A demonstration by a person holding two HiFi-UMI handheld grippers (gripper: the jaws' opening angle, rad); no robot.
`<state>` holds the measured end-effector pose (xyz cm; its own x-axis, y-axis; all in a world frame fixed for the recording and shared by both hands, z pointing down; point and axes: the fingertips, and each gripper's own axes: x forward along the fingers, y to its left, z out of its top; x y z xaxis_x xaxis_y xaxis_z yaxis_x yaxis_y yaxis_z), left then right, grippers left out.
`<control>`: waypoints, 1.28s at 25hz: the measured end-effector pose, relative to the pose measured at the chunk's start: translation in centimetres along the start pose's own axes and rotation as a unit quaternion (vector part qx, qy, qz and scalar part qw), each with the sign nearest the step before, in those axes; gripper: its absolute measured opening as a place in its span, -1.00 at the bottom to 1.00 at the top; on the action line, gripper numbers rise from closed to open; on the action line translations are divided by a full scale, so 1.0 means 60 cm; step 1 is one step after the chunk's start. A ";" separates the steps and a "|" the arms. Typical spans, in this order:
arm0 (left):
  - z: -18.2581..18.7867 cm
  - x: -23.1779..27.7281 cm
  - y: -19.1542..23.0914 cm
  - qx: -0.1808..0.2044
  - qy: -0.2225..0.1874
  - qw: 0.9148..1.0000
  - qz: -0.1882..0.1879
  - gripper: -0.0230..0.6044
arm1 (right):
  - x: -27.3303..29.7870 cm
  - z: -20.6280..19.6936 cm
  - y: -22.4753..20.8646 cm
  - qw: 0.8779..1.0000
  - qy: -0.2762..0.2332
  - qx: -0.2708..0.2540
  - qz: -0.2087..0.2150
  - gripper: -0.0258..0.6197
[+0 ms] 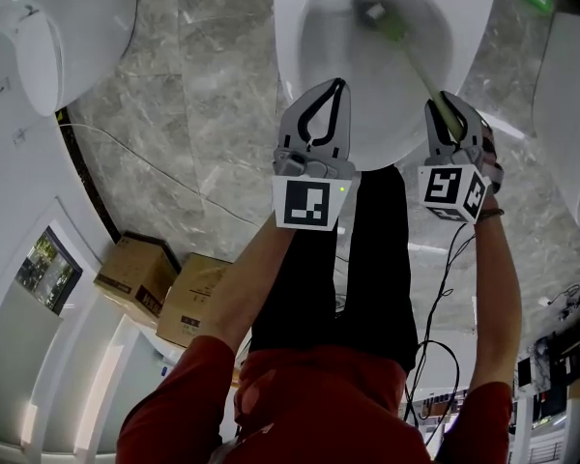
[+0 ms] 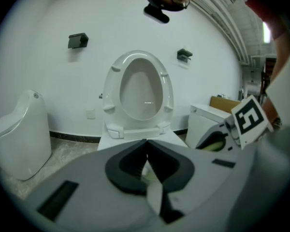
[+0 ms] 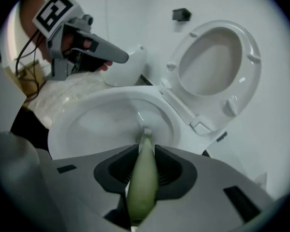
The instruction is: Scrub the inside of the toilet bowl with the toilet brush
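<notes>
Far inside toilet bowl (image 1: 298, 51), toilet brush (image 1: 411, 58) head meets porcelain; right gripper (image 1: 450, 106) clamped on its handle for reach; left gripper (image 1: 336, 89) jaws together, empty, parked near rim.

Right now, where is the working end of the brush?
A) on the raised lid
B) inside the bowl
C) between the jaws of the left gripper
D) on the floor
B: the brush reaches down into the bowl, its handle held by the right gripper.
</notes>
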<state>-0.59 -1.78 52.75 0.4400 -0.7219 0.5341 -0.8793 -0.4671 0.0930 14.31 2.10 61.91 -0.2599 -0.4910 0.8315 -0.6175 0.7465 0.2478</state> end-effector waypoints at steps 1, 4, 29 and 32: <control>0.001 0.001 0.001 -0.001 0.000 1.000 0.000 -0.93 | 0.004 0.004 -0.014 0.999 -0.002 -0.051 0.001 -0.61; 0.006 0.002 0.004 -0.003 -0.004 1.000 0.002 -0.93 | 0.013 0.018 -0.051 0.982 -0.007 -0.186 0.014 -0.61; 0.007 0.000 -0.008 -0.005 -0.004 1.000 0.003 -0.93 | -0.014 -0.018 -0.046 0.998 0.000 -0.067 0.017 -0.61; 0.007 -0.002 -0.014 -0.006 -0.007 1.000 0.003 -0.93 | -0.017 -0.034 0.008 0.998 0.009 -0.043 0.034 -0.61</control>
<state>0.16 -1.51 52.22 0.4364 -0.7325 0.5225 -0.8845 -0.4558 0.0997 15.80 3.89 62.17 -0.2863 -0.4300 0.8562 -0.5331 0.8140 0.2306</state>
